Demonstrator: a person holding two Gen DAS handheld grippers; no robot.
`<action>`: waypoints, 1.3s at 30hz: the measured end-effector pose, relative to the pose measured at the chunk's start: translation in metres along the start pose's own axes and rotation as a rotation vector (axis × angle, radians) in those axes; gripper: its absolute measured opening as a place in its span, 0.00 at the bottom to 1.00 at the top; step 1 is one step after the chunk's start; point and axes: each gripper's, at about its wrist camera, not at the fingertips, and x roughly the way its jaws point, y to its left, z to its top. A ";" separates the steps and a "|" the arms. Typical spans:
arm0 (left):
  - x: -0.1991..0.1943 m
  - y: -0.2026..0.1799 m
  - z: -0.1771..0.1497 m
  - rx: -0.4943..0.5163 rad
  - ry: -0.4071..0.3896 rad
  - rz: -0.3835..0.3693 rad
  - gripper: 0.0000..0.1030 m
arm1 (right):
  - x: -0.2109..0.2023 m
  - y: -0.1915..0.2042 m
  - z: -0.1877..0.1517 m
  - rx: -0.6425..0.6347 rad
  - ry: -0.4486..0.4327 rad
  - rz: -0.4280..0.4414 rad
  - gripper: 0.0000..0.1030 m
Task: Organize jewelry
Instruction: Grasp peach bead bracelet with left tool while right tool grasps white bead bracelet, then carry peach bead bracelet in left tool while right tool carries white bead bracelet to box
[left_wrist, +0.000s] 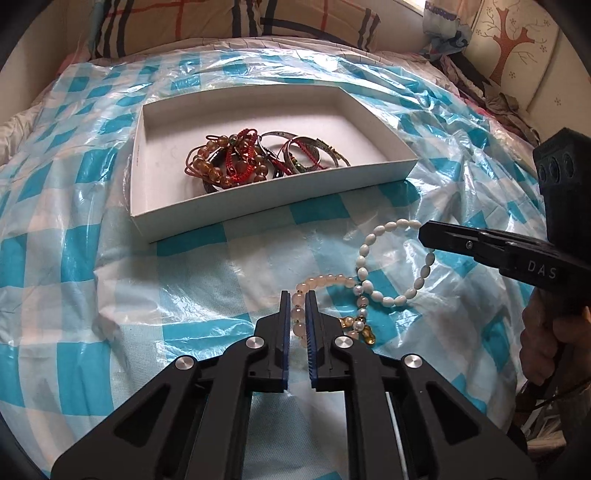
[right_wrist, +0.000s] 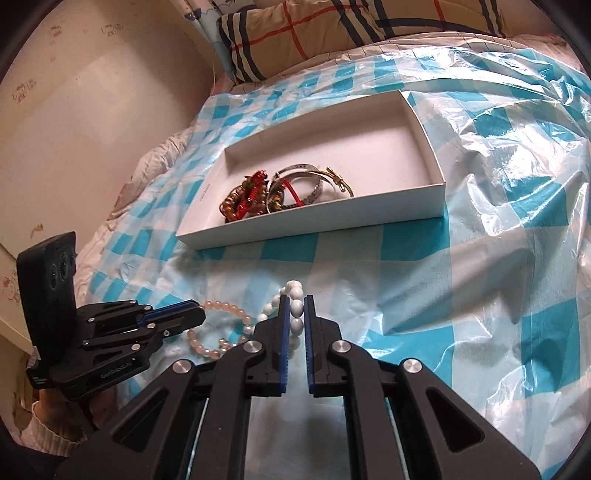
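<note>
White box (left_wrist: 258, 206) on the bed's checked plastic sheet (left_wrist: 110, 277) already holds a heap of bracelets (left_wrist: 236, 158). Two remain outside at 6 o'clock: pink bead bracelet (left_wrist: 325, 279) clamped by left tongs (left_wrist: 297, 295); white bead bracelet (right_wrist: 295, 295) clamped by right tongs (right_wrist: 294, 300).

Left gripper (left_wrist: 297, 295) points forward and down, fingers nearly closed around beads. Right gripper (right_wrist: 294, 300) likewise, fingers narrowly parted around beads.
</note>
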 end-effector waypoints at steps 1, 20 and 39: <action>-0.005 0.000 0.002 -0.008 -0.014 -0.008 0.07 | -0.004 0.002 0.000 0.010 -0.010 0.017 0.08; -0.107 -0.017 0.029 -0.048 -0.241 0.005 0.07 | -0.087 0.035 0.013 0.080 -0.219 0.186 0.08; -0.112 -0.031 0.040 -0.005 -0.299 0.062 0.07 | -0.089 0.049 0.023 0.076 -0.259 0.245 0.08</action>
